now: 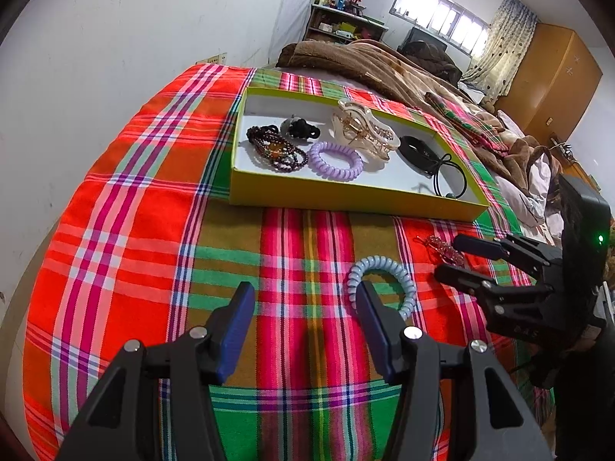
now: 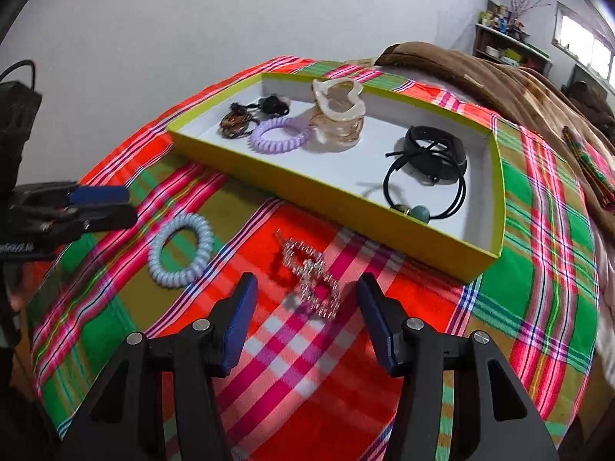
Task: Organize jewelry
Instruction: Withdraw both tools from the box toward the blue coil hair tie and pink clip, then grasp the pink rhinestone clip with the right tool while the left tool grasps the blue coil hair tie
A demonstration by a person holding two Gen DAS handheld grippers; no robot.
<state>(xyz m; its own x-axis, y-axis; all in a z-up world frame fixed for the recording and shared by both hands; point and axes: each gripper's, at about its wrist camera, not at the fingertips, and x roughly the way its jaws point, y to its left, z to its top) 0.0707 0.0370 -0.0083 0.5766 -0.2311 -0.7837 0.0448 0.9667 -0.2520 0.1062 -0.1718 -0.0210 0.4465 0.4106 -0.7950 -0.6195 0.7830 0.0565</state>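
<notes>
On the plaid cloth (image 2: 538, 199) covering the bed, two pieces lie loose outside the yellow-green box (image 2: 442, 246): a pale blue coil tie (image 2: 180, 255) on the left and a sparkly clip (image 2: 311, 280) to its right, both near the box's front wall.

The left gripper (image 1: 305, 326) hangs over the cloth with its fingers (image 1: 238, 330) spread and nothing between them. The coil tie (image 1: 380, 280) lies just ahead, off to the right of the gap, half hidden behind the right-hand finger. As a ring, it has no long axis to line up with.

The right gripper (image 2: 307, 326) is likewise spread and empty. The clip sits just ahead of its fingers (image 2: 240, 326), nearly centred in the gap. Its long axis runs diagonally, from far left to near right, so it lies oblique to the line of closing. This gripper is the nearer one to the clip, and a short push forward and down would probably bracket it.

The clip looks like interlinked loops set with small clear stones over a pinkish frame; it is thin and flat on the cloth. The box already holds beaded bracelets (image 2: 236, 125), a purple coil tie (image 2: 278, 134), a translucent claw clip (image 2: 338, 115) and black ties (image 2: 426, 176).
</notes>
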